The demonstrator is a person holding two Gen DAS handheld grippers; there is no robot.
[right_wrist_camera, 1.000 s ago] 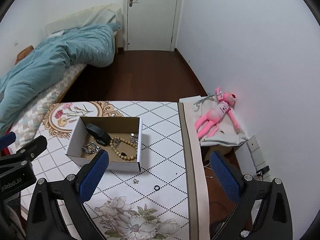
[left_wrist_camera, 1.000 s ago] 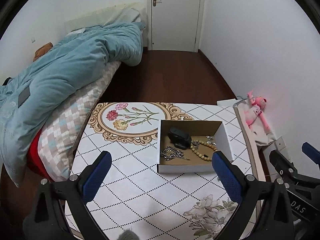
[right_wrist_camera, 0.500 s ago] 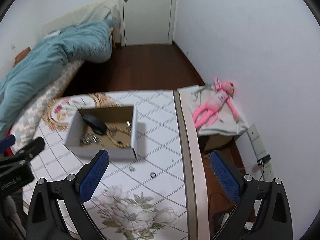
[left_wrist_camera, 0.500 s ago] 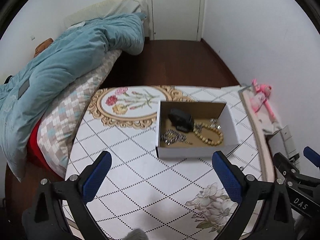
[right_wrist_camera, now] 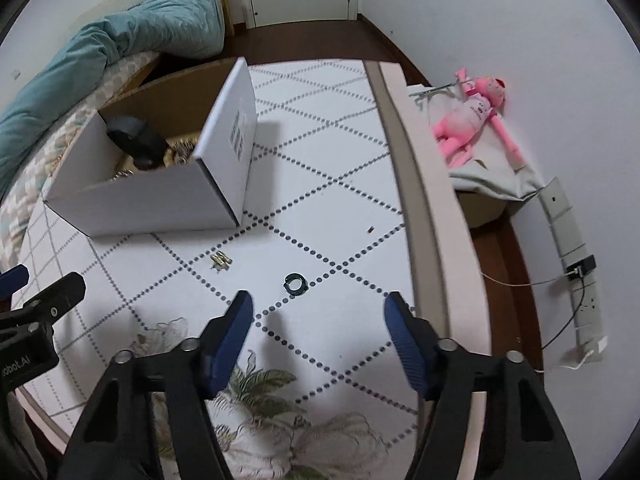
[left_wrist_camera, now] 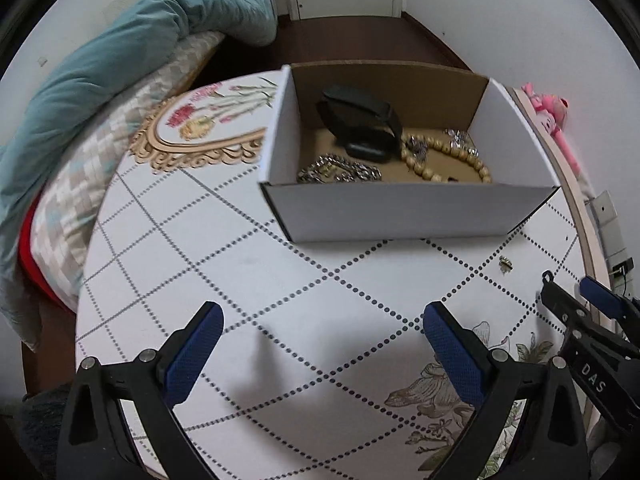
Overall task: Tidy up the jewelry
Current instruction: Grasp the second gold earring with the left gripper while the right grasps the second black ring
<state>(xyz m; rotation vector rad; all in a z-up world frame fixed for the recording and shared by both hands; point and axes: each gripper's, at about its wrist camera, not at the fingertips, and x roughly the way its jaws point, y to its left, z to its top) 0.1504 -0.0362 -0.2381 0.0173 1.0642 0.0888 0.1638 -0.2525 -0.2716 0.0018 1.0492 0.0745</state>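
A white cardboard box [left_wrist_camera: 404,210] [right_wrist_camera: 160,196] stands on the patterned table. Inside lie a black case [left_wrist_camera: 360,122], a silver chain [left_wrist_camera: 340,172] and a wooden bead bracelet [left_wrist_camera: 448,160]. Loose on the cloth are a dark ring [right_wrist_camera: 295,282] and a small gold piece [right_wrist_camera: 221,261] [left_wrist_camera: 506,266]. My right gripper [right_wrist_camera: 318,316] hovers low just short of the ring; its jaws are closing with nothing between them. My left gripper [left_wrist_camera: 318,326] stands open over bare cloth, in front of the box.
The table's wooden edge [right_wrist_camera: 424,216] runs along the right. Beyond it, a pink plush toy [right_wrist_camera: 472,116] lies on a grey cloth, with a power strip [right_wrist_camera: 580,276] on the floor. A bed with a teal duvet [left_wrist_camera: 120,64] lies to the left.
Both grippers have dropped toward the table, so the box and loose pieces look much larger. The right gripper's fingers have come closer together; the left stays wide.
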